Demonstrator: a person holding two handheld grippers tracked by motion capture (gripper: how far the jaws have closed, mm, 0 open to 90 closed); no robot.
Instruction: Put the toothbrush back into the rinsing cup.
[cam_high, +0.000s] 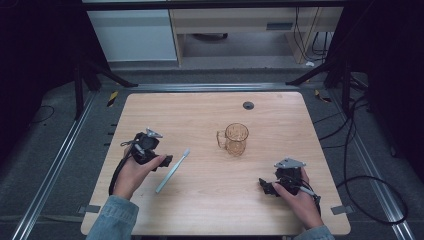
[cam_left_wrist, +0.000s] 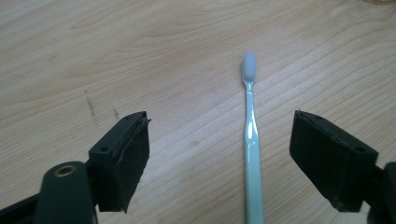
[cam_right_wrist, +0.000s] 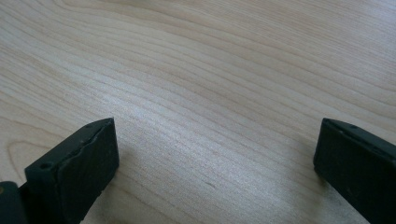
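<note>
Both grippers spread wide over the pale wooden table (cam_high: 210, 200); nothing gripped.

Nearest, the right gripper (cam_right_wrist: 215, 172) is seen with jaws parted above bare wood grain. The left gripper (cam_left_wrist: 219, 158) is released too; between its black jaws, touching neither, a pale green plastic toothbrush with a white head (cam_left_wrist: 251, 140) lies flat. Farther off, the high view adds an amber glass mug with a handle (cam_high: 235, 139), upright mid-table, well apart from the toothbrush.
</note>
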